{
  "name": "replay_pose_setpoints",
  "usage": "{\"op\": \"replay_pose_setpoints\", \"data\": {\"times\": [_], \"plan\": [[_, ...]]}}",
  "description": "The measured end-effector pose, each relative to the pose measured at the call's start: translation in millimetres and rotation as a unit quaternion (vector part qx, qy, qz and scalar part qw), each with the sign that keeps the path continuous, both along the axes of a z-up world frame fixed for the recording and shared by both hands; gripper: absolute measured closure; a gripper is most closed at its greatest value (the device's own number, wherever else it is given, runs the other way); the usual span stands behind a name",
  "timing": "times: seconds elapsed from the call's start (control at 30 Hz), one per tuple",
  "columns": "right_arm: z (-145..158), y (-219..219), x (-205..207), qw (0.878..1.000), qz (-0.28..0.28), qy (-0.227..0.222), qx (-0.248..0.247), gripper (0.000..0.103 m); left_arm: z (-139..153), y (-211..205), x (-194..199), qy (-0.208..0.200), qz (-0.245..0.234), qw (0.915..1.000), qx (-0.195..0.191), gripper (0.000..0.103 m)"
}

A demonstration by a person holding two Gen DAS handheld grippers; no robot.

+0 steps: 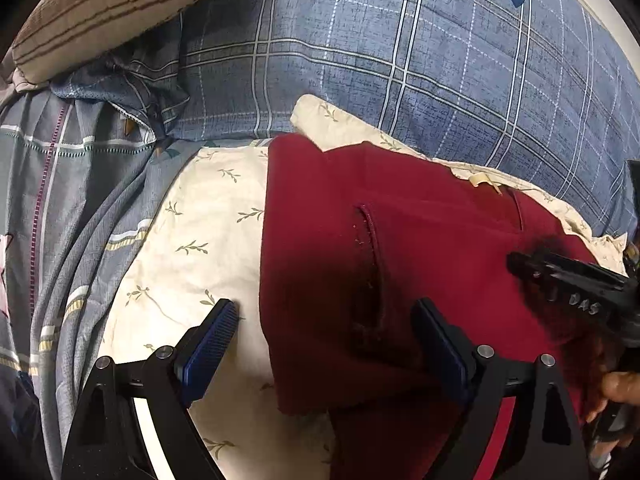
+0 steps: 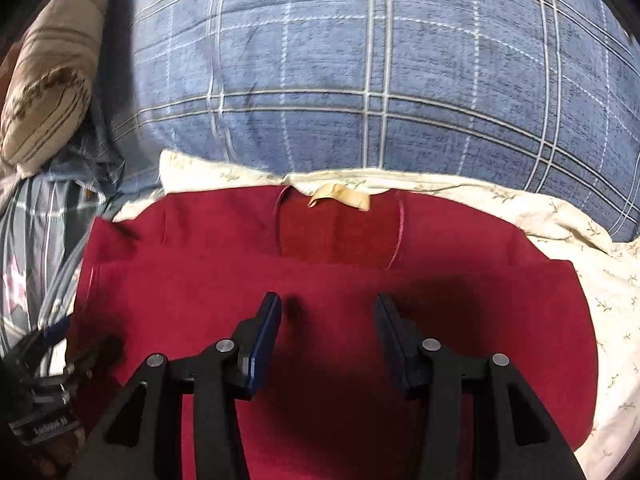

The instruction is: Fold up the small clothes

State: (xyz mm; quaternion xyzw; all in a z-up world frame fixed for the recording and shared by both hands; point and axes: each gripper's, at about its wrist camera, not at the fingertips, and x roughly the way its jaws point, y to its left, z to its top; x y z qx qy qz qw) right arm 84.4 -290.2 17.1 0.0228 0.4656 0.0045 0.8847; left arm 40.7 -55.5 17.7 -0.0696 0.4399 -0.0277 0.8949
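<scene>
I am holding my left gripper point(image 1: 324, 344) wide open, gripping nothing, its fingers straddling the left edge of a dark red garment point(image 1: 400, 240) lying on a cream leaf-print cloth point(image 1: 200, 232). My right gripper point(image 2: 328, 336) is hovering open and empty, the garment spreading beneath and beyond both fingers.

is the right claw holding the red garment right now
No, the right claw is open above the red garment, its blue pads spread apart with no cloth pinched between them.
</scene>
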Motion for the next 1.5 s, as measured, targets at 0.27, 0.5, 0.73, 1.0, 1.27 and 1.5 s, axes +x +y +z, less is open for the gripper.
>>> {"op": "replay_pose_setpoints", "data": {"times": [0.27,0.5,0.73,1.0,1.27,1.5], "plan": [[14.2,-7.3,-0.6,0.999,-0.005,-0.008,0.046,0.05,4.5,-0.3,-5.4,-0.012,0.003,0.9999,0.003,0.014],[4.6,-6.1,5.0,0.998,0.0,0.019,0.053,0.04,4.3,1.3,-8.3,-0.012,0.001,0.9999,0.004,0.014],[19.3,2.3,-23.1,0.998,0.013,-0.028,0.058,0.038,5.4,7.7,-6.1,-0.007,0.01,0.9999,0.002,0.014],[13.7,-30.5,-36.6,0.997,-0.025,-0.022,0.074,0.038,5.7,-2.4,-8.3,-0.009,-0.001,0.9999,0.012,0.014],[13.9,-87.0,-82.6,0.991,-0.088,-0.012,0.096,0.033,11.0,11.5,-36.1,-0.019,0.013,0.9996,-0.017,0.014],[18.3,-101.7,-130.0,0.992,-0.086,-0.011,0.097,0.023,26.5,6.9,-80.9,-0.025,-0.025,0.9994,-0.001,0.014]]}}
